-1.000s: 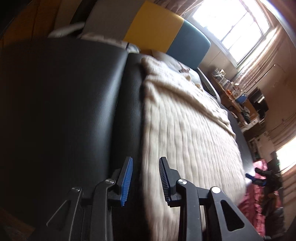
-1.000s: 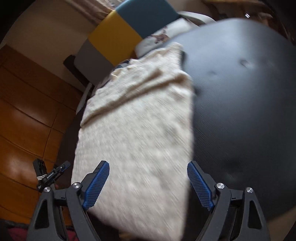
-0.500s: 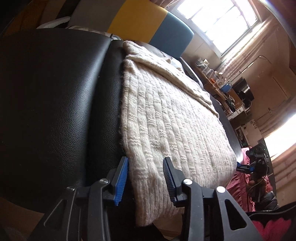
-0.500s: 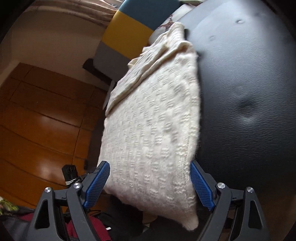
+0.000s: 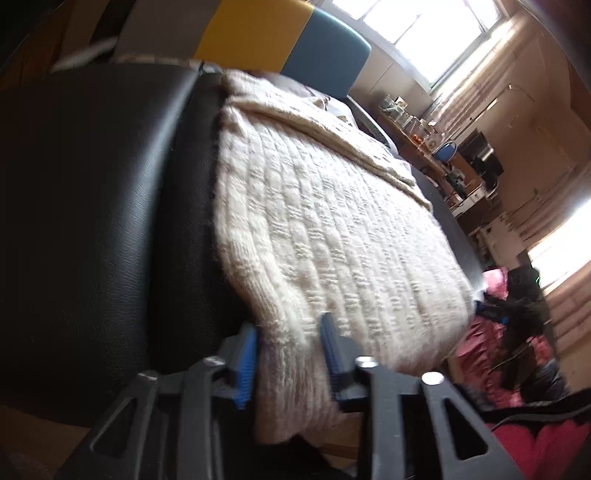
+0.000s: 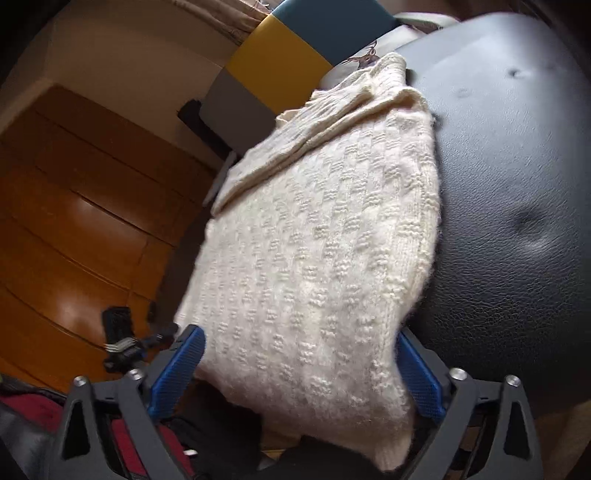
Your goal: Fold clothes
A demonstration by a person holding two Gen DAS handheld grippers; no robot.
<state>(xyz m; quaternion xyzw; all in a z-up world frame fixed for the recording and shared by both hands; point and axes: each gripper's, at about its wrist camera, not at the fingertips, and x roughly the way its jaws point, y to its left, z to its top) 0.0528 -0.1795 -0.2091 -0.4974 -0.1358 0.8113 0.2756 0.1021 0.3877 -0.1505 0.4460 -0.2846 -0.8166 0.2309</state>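
Note:
A cream knitted sweater (image 5: 332,221) lies folded on a black leather seat (image 5: 92,203), and its near edge hangs over the seat's front. My left gripper (image 5: 288,358) has the sweater's near left corner between its blue pads; the jaws are closing and the knit fills the gap between them. In the right wrist view the sweater (image 6: 314,258) spreads on the seat (image 6: 517,221). My right gripper (image 6: 299,369) stands wide open astride the overhanging near right end of the hem, with a pad on each side of the knit.
A chair back in grey, yellow and teal (image 5: 258,33) stands behind the seat. Red cloth (image 5: 517,424) is piled low on the right. A cluttered shelf (image 5: 424,129) stands under the window. Wooden floor (image 6: 74,221) lies left of the seat.
Both grippers have come in over the sweater's near edge. The left jaws widened, then narrowed around the hem corner. The right jaws stayed wide and now straddle the hem.

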